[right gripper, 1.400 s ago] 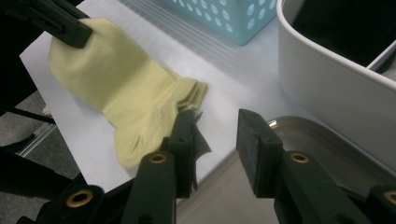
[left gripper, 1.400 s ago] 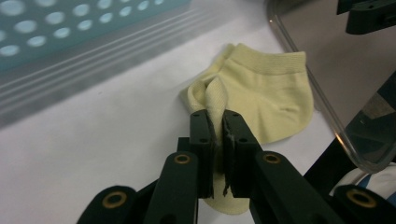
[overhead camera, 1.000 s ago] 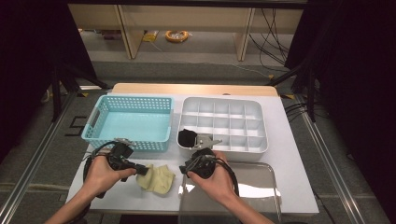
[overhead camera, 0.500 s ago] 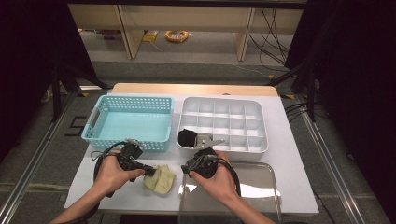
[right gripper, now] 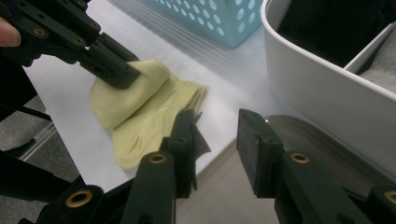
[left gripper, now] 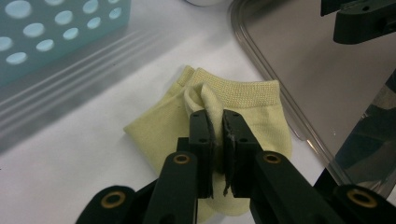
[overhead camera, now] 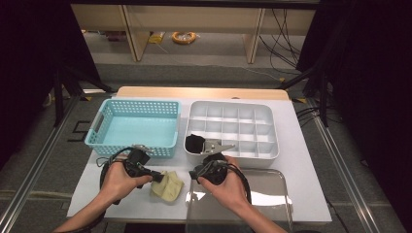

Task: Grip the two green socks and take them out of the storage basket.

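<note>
A pale yellow sock lies folded on the white table, between my two hands near the front edge. My left gripper is shut on a raised fold of the sock, its jaws reaching in from the left. My right gripper is open with nothing between its jaws, just right of the sock and over the tray's corner. In the high view the right gripper points left toward the sock.
A light blue perforated basket stands at the back left. A white divided box sits to its right with a black sock in its near left cell. A shiny metal tray lies at front right.
My left gripper has shifted a little to the right with the sock's fold pinched in it. The right gripper has stayed put.
</note>
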`<state>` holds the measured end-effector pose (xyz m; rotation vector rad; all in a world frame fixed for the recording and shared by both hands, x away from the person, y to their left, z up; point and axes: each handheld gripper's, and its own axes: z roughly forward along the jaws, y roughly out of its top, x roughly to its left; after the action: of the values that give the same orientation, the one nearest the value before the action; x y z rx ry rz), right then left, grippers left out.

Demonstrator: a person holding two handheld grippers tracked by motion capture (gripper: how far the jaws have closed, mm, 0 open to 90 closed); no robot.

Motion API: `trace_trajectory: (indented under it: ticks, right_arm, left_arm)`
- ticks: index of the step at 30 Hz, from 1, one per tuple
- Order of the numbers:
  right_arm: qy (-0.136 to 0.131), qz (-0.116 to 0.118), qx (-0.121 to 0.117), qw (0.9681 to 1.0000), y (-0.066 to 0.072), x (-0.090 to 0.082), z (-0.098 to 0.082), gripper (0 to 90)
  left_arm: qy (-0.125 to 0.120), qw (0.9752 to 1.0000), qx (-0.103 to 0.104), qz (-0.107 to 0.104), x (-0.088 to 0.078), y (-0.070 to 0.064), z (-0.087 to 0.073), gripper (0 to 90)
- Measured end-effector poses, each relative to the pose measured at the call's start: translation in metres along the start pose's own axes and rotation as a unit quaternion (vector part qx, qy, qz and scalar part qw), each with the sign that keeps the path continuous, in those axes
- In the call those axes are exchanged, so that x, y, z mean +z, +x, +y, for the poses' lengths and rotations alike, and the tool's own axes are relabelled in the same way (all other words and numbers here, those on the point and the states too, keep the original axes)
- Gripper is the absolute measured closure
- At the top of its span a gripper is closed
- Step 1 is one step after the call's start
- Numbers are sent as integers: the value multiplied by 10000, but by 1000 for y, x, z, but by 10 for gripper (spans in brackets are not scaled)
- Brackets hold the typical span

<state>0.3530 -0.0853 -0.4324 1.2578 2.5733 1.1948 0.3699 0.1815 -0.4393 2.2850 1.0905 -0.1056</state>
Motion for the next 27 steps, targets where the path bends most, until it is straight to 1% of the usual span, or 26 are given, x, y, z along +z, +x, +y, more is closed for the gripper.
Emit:
trace_trajectory:
  ticks: [1,3,4,7,8,10,13,15,16,17,18,19,21,22,23,24,25,27]
  right_arm:
    - [35,-16,39,10000,0,0,0,682]
    - [-6,-7,-26,10000,-1,0,0,682]
    - [-6,2,-19,10000,-1,0,0,682]
    - [21,-34,34,10000,0,0,0,682]
    - [29,-35,39,10000,0,0,0,682]
    - [38,-9,67,10000,1,0,0,682]
    - [49,-19,77,10000,1,0,0,682]
    - [44,-36,52,10000,1,0,0,681]
    - [56,-16,89,9999,1,0,0,681]
    - [46,-47,52,10000,1,0,0,681]
    - [51,-44,52,10000,1,0,0,682]
    - [51,-44,47,10000,1,0,0,681]
    - [51,-13,76,10000,1,0,0,681]
    - [-6,0,-16,10000,0,1,0,681]
    - [-12,-7,-18,10000,0,0,0,681]
    - [-2,24,17,10000,0,1,0,681]
    - [23,2,57,10000,0,0,0,681]
    - [19,-7,30,10000,0,0,0,681]
  left_arm:
    - [-4,10000,6,-5,1,0,0,827]
    - [-3,10000,3,-35,2,0,0,826]
    - [-4,10000,11,-43,3,0,0,826]
    - [0,10000,11,3,3,-1,-1,825]
    - [-11,10000,-18,-42,3,0,0,825]
    - [15,10000,-12,21,3,0,-1,824]
    - [20,10000,5,-33,4,1,-1,824]
    - [26,10000,24,21,5,1,-1,824]
    - [24,10000,23,-32,5,2,-1,823]
    - [21,10000,24,4,6,1,0,824]
    - [5,10000,14,-14,7,1,0,823]
    - [24,10000,-6,14,7,1,0,823]
    - [13,10000,-9,-37,9,1,0,823]
    - [25,10000,-14,-22,9,2,0,823]
    - [39,10000,-10,-51,10,3,0,823]
    - [49,10000,-11,-49,10,3,0,824]
    - [67,10000,-12,-19,10,2,0,824]
    - [57,10000,-14,-45,10,2,1,825]
